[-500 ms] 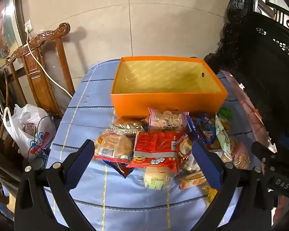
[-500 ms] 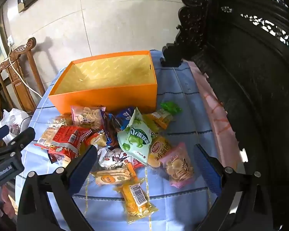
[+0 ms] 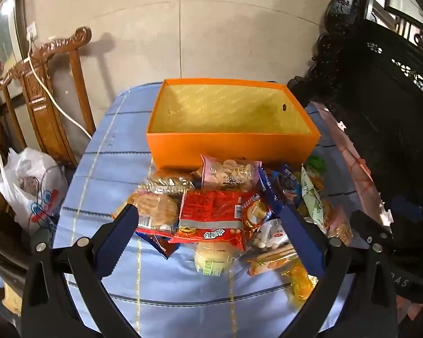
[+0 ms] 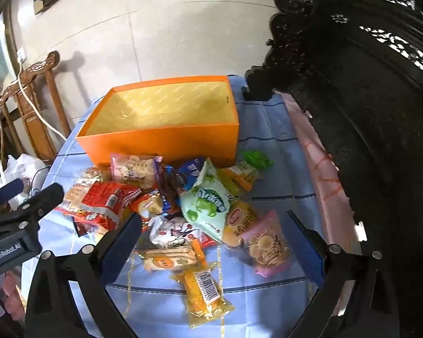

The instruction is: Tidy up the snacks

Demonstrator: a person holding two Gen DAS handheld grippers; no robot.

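Both claws are hanging wide open and empty: the left gripper (image 3: 208, 225) over the red packet (image 3: 214, 217), the right gripper (image 4: 211, 233) over the snack pile (image 4: 183, 211), all lying just before the orange box (image 4: 160, 143). Packets are looking light, crinkly, slippery, crushable; pinching a sealed edge seems safest.

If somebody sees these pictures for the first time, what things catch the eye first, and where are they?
The orange box stands open and empty at the far side of the blue tablecloth. In front of it lies a jumbled pile of snack packets, with a red packet and a pale green one most vivid. Both grippers, left gripper and right gripper, hang open above the pile.
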